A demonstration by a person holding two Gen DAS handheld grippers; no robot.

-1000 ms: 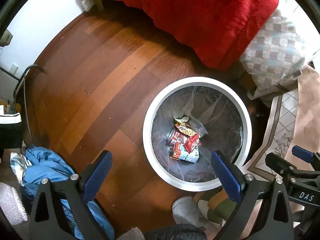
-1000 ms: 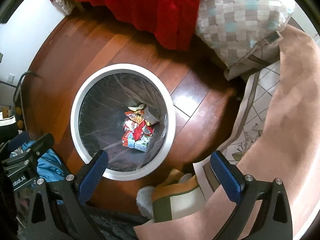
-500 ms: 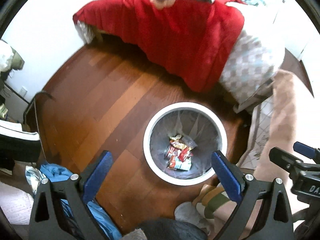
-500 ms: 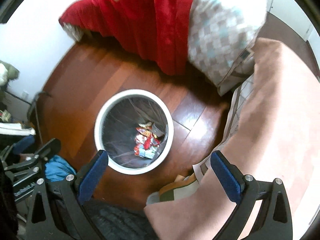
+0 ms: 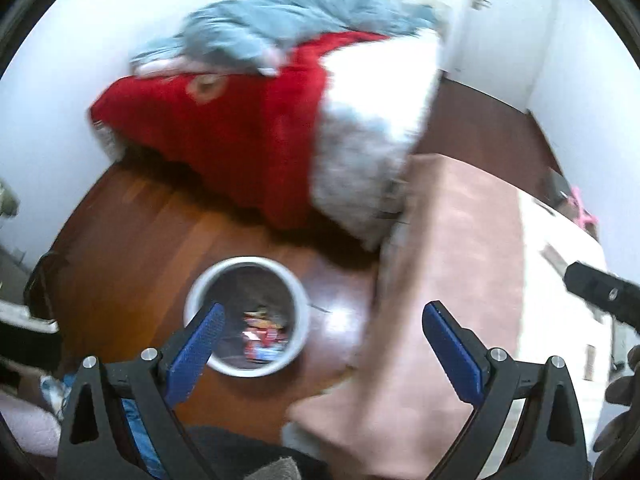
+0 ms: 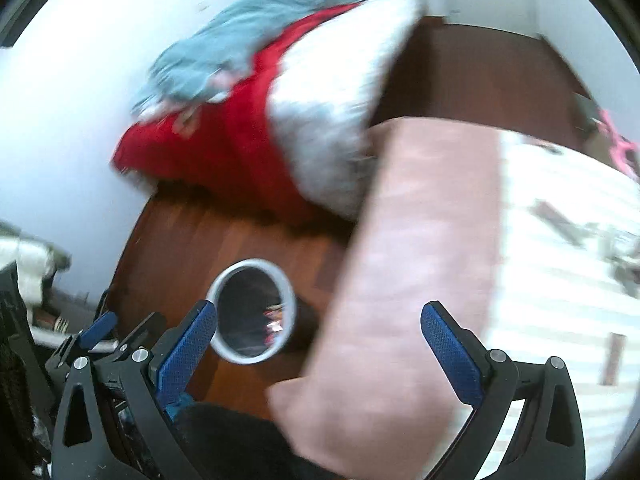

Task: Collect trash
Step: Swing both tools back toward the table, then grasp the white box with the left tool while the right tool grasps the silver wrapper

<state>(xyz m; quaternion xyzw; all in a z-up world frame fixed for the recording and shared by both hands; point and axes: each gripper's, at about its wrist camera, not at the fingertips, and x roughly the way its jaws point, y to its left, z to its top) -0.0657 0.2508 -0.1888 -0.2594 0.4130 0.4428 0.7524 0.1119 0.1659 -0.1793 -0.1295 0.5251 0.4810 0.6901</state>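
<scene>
A round white trash bin (image 5: 298, 304) stands on the wooden floor, far below me, with colourful wrappers (image 5: 262, 338) at its bottom. It also shows in the right wrist view (image 6: 290, 296), small and blurred. My left gripper (image 5: 322, 340) is open and empty, high above the bin. My right gripper (image 6: 318, 340) is open and empty, also high up, above the bin's right side. The left gripper's blue-tipped fingers (image 6: 96, 326) show at the lower left of the right wrist view. Both views are blurred.
A bed with a red blanket (image 5: 224, 136), a blue-grey cover (image 5: 288, 32) and a checked pillow (image 5: 360, 160) lies beyond the bin. A pink cloth (image 5: 452, 260) covers a surface to the right, beside a white top (image 6: 560, 280). White walls stand behind.
Both grippers have risen well above the bin and tilted up toward the bed and the right. The bin looks much smaller. Both jaws stay open and empty.
</scene>
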